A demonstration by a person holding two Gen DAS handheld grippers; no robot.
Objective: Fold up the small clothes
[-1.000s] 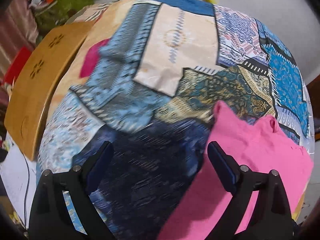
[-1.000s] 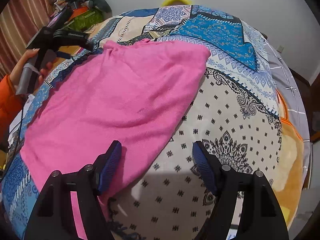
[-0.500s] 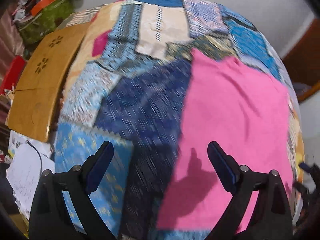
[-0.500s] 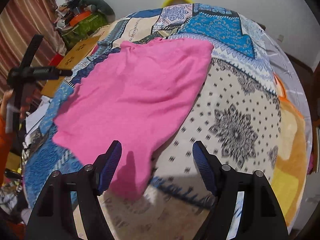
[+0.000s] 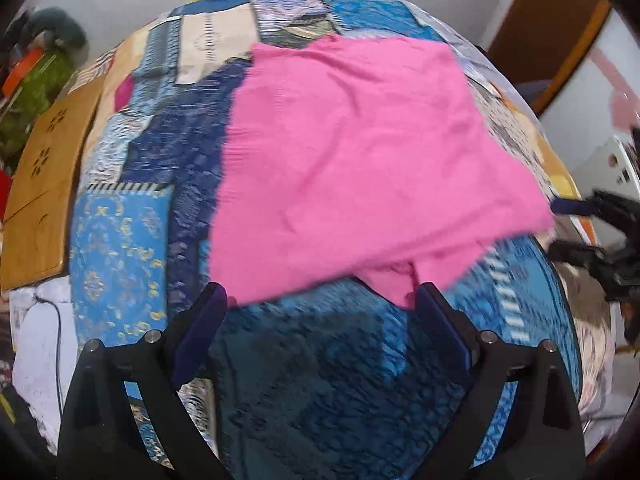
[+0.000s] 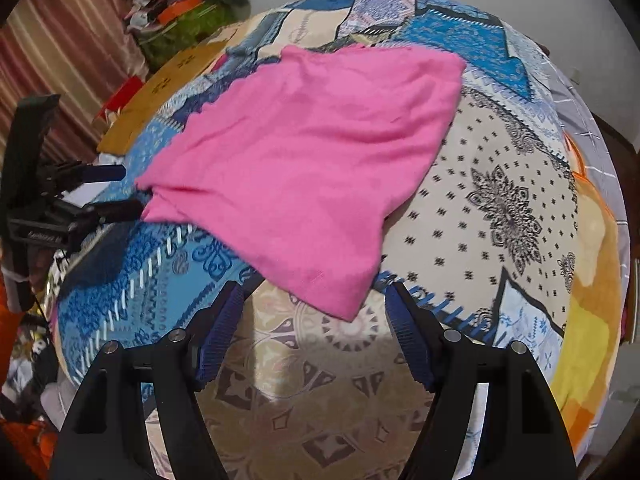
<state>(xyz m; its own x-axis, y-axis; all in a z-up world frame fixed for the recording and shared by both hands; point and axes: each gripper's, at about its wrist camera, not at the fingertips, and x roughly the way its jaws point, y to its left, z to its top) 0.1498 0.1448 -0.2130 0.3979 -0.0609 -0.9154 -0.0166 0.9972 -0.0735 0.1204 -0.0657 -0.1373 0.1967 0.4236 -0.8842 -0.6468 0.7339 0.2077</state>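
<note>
A: Where do we stand, left side first?

B: The left gripper [image 5: 320, 312] is spread wide and empty, just short of the pink garment's [image 5: 360, 160] near edge. The garment lies flat on the patchwork bedspread [image 5: 120, 260].

A: And the right gripper [image 6: 314, 312]?

B: Also wide apart, holding nothing, at the nearest corner.

A: Advice?

B: I'd pinch both near corners together, lift evenly, and fold toward the far edge.

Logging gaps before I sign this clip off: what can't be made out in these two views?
- Pink knit garment: its type is unclear, since it lies folded in both views.
- Patchwork bedspread: near pattern motion-blurred, left wrist view.
- Cluttered shelf: items too small, right wrist view.
</note>
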